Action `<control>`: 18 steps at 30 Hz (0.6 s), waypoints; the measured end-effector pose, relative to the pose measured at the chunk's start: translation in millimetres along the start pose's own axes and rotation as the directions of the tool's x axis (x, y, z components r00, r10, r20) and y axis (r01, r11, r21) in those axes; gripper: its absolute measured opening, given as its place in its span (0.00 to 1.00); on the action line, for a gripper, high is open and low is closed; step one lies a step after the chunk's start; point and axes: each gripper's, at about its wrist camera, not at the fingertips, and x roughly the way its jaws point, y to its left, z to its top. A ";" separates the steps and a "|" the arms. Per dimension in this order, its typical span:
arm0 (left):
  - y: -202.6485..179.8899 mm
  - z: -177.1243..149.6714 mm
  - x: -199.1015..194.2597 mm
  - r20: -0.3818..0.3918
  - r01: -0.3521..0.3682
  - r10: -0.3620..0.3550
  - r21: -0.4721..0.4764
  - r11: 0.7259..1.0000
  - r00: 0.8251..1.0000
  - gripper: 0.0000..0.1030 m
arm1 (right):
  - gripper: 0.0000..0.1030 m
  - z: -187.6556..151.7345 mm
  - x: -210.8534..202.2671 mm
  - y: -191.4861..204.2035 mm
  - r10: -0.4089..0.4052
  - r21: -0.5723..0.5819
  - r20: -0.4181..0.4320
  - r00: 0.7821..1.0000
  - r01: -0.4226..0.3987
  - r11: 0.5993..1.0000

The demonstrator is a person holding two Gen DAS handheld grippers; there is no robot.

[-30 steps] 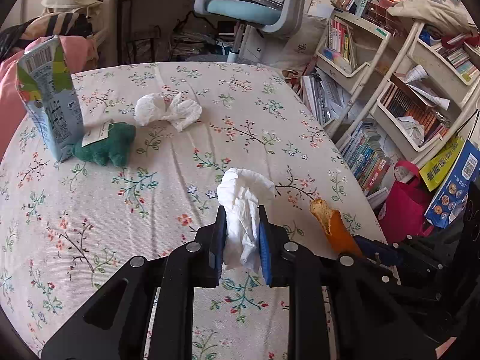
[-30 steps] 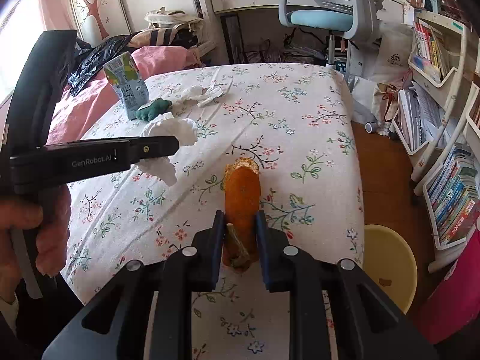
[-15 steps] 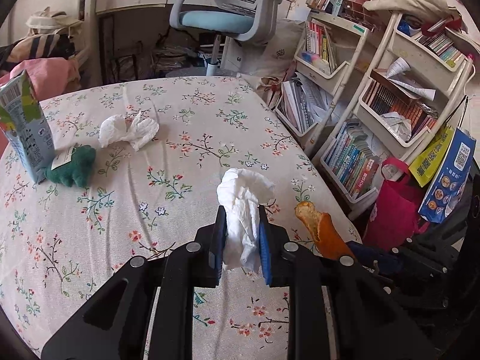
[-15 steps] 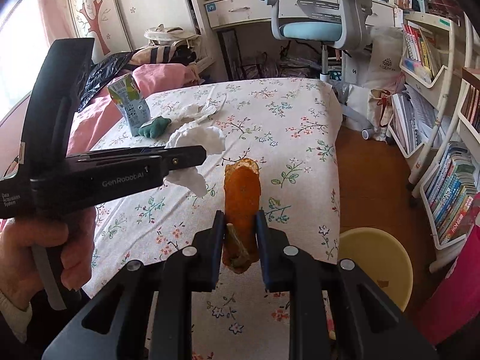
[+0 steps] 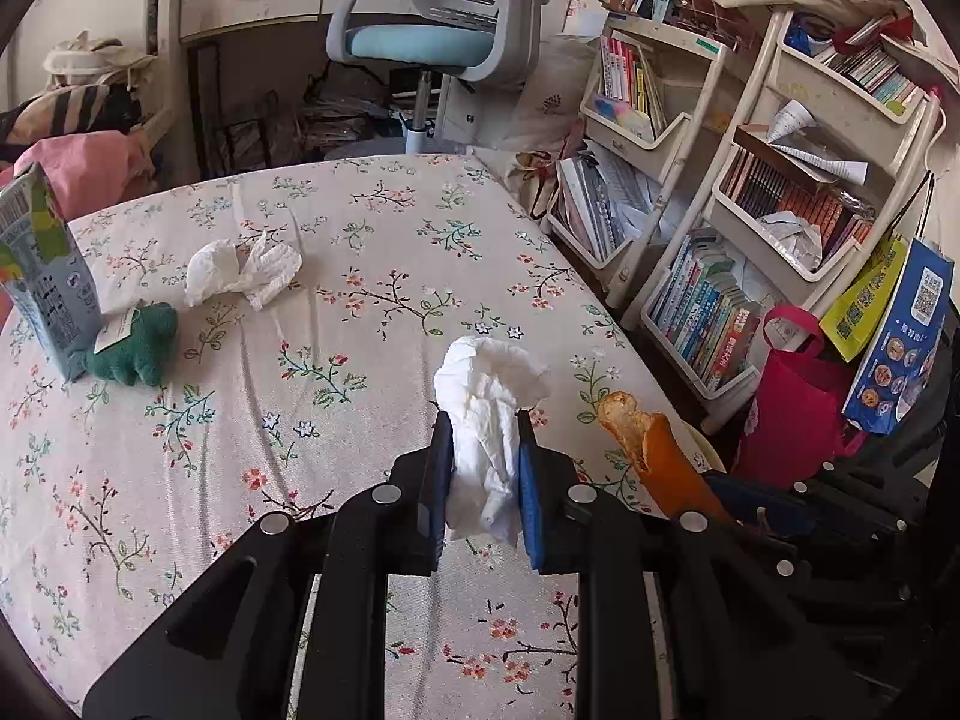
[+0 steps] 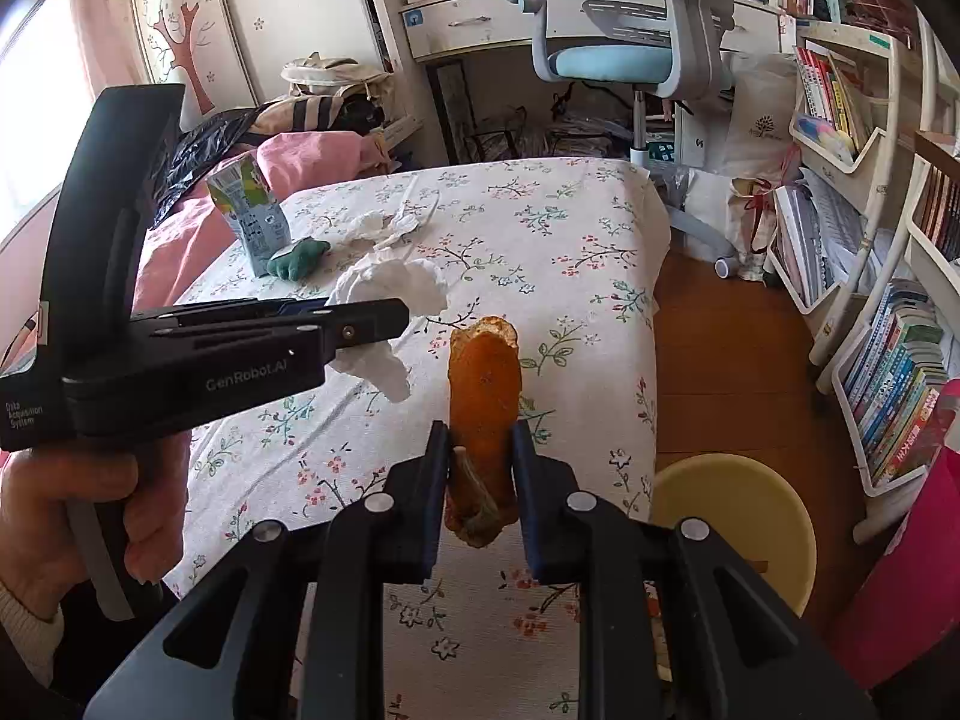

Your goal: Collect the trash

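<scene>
My left gripper is shut on a crumpled white tissue, held above the floral tablecloth near the table's right edge. My right gripper is shut on a strip of orange peel, which sticks up between the pads. In the right wrist view the left gripper shows side-on just left of the peel, with its tissue. The peel also appears right of the tissue in the left wrist view. A second tissue and a carton stay on the table.
A round yellow bin stands on the wooden floor beside the table's edge, below and right of the peel. A green plush toy lies by the carton. Bookshelves, a red bag and an office chair crowd the right and far sides.
My left gripper has carried the tissue to the right, closer to the peel and the table's edge. The right gripper has barely moved. Both grips are unchanged.
</scene>
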 end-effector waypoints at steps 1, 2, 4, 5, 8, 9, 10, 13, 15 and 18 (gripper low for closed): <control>-0.1 0.4 -0.1 0.001 -0.001 0.001 0.000 1.000 1.000 0.19 | 0.21 0.0 0.1 0.0 0.000 0.000 0.000 1.000 0.000 1.000; 0.4 0.8 -0.2 0.002 -0.002 0.002 0.001 1.000 1.000 0.19 | 0.21 0.2 0.0 0.0 -0.001 0.000 0.000 1.000 0.001 1.000; -1.1 0.9 -0.7 0.005 -0.008 0.008 0.007 1.000 1.000 0.19 | 0.21 0.2 -0.1 0.1 0.000 0.001 0.000 1.000 0.000 1.000; -1.7 0.9 -0.9 0.006 -0.011 0.011 0.010 1.000 1.000 0.19 | 0.21 0.1 -0.2 0.2 -0.002 0.001 0.001 1.000 0.002 1.000; -3.6 1.2 -0.9 0.007 -0.010 0.010 0.015 1.000 1.000 0.19 | 0.21 -0.3 -0.5 -1.7 -0.007 0.002 0.001 1.000 0.007 1.000; -4.5 1.8 -0.9 0.007 -0.010 0.010 0.016 1.000 1.000 0.19 | 0.21 -0.7 -0.8 -2.9 -0.009 0.003 0.002 1.000 0.009 1.000; -5.3 2.1 -0.9 0.008 -0.008 0.008 0.016 1.000 1.000 0.19 | 0.21 -0.8 -1.4 -5.0 -0.012 0.006 0.003 1.000 0.012 1.000; -9.9 2.9 -0.8 0.009 0.000 0.000 0.020 1.000 1.000 0.19 | 0.21 -1.5 -3.9 -11.0 -0.032 0.011 0.007 0.999 0.032 0.999; -14.5 4.7 -0.5 0.012 0.009 -0.010 0.022 1.000 1.000 0.19 | 0.21 -2.7 -6.6 -17.8 -0.058 0.015 0.010 0.998 0.058 0.998; -23.1 7.1 0.1 0.017 0.027 -0.028 0.028 0.999 0.999 0.19 | 0.21 -5.5 -11.1 -33.7 -0.099 0.045 0.008 0.995 0.099 0.994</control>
